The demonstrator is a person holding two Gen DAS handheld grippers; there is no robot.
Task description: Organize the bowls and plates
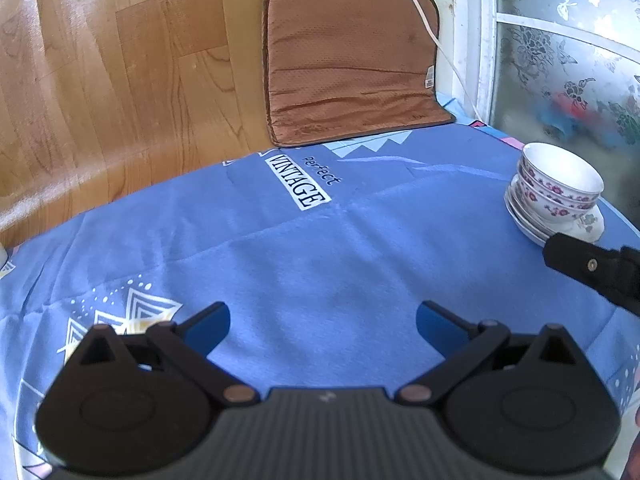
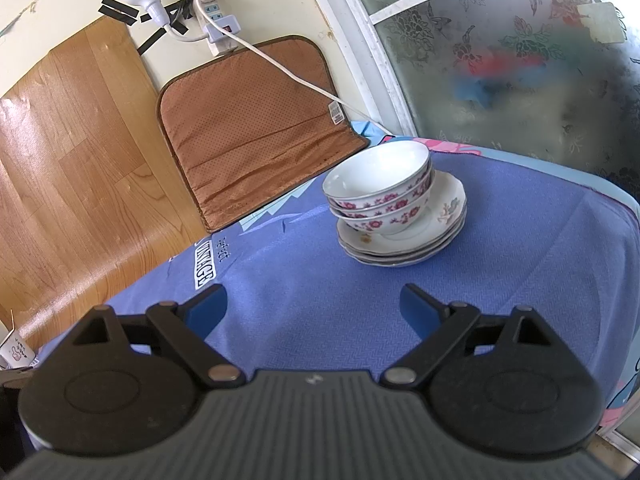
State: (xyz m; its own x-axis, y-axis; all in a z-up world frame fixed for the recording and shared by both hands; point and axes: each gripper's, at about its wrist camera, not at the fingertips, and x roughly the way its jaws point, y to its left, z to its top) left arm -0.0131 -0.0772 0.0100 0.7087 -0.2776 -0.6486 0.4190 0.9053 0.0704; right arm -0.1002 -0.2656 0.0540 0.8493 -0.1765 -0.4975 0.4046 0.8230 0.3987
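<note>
Three white bowls with pink flowers (image 2: 380,188) are nested and stand on a stack of white plates (image 2: 448,208) on the blue tablecloth (image 2: 320,280). My right gripper (image 2: 314,308) is open and empty, a short way in front of the stack. In the left wrist view the same bowls (image 1: 560,184) and plates (image 1: 532,224) stand at the far right. My left gripper (image 1: 323,328) is open and empty over bare cloth, well left of the stack. A finger of the right gripper (image 1: 580,264) shows at that view's right edge.
A brown cushion (image 2: 248,132) leans against the wall behind the table. A white cable (image 2: 288,72) runs from a power strip (image 2: 216,28) over it. Frosted flowered glass (image 2: 520,60) bounds the right side. Wood-pattern flooring (image 1: 100,100) lies beyond the left table edge.
</note>
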